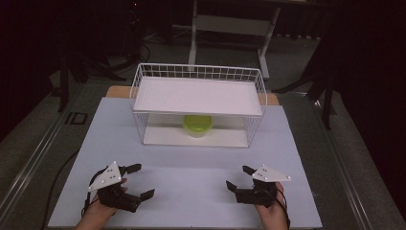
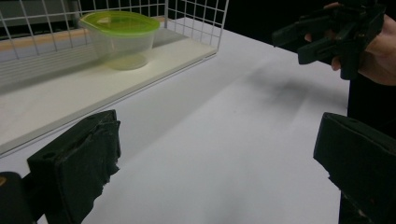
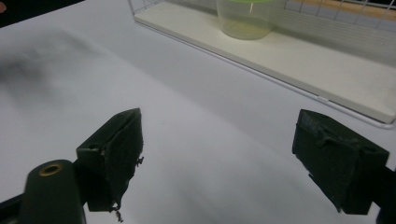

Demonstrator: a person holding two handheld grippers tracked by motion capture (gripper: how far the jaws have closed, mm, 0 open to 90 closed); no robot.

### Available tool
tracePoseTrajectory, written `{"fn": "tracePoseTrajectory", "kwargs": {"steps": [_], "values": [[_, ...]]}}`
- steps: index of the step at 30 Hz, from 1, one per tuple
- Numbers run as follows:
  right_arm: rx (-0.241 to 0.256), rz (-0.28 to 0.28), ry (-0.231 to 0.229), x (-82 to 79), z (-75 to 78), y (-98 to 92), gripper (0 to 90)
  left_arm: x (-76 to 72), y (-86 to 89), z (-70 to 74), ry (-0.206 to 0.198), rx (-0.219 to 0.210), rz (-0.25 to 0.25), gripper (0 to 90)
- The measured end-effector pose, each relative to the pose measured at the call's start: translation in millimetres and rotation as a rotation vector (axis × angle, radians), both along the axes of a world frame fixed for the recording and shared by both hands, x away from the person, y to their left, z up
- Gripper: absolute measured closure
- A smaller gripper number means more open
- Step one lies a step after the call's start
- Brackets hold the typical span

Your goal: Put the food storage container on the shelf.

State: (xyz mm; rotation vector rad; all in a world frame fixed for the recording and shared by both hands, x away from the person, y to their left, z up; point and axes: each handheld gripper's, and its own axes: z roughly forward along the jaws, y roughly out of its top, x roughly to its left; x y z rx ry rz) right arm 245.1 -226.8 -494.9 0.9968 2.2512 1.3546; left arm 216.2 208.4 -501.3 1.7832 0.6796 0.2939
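Tub (image 1: 197, 125) w/ green lid sits on the bottom board of the wire rack (image 1: 143, 76), under the top shelf, mid-table. Looks like pre-start imo: nothing grabbed yet. Next move prob needs a low reach in under the shelf to get the tub. Left gripper (image 1: 137, 181) and right gripper (image 1: 239, 178) both rest near the table's front edge, jaws spread wide, empty, angled inward.

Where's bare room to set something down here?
Free: the table between the rack and both open tongs, left and right; also the rack's top shelf. Crowded: the lower shelf's middle, where the tub sits.
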Motion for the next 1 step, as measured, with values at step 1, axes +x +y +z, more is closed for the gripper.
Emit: {"fn": "tracePoseTrajectory", "kwargs": {"steps": [1], "values": [[-0.003, -0.002, -0.003, 0.4, -0.1, -0.2, 16.3, 0.0, 0.0, 0.0, 0.0, 0.0, 0.0, 1.5]]}}
